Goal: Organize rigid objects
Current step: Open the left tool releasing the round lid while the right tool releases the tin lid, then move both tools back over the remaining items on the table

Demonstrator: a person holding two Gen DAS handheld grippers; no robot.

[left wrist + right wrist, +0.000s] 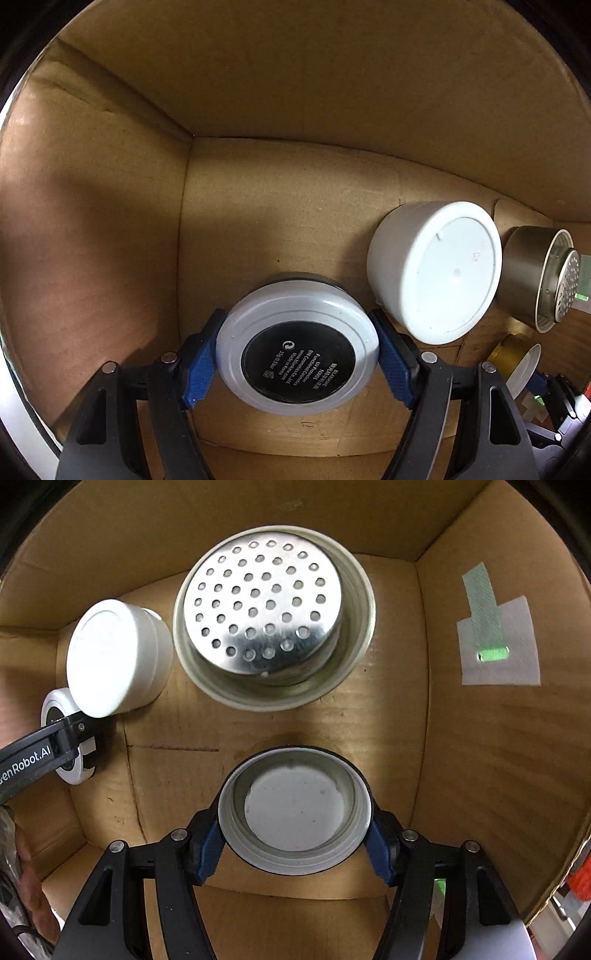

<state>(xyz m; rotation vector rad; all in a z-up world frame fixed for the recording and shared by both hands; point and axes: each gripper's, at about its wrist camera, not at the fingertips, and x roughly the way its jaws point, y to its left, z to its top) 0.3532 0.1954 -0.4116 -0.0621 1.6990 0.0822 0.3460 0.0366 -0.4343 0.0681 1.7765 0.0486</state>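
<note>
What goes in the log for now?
left tongs: shut on compact | right tongs: shut on lid | both inside box

My left gripper (297, 356) sits at lower centre of its frame, blue pads (199, 365) clamped on a compact (297, 349). My right gripper (295, 834) sits likewise, pads (208, 843) pinching a lid (295, 810).

The left claw (297, 354) grips a round compact (297, 349) inside the cardboard box (258, 206), beside a white jar (436, 271).
</note>
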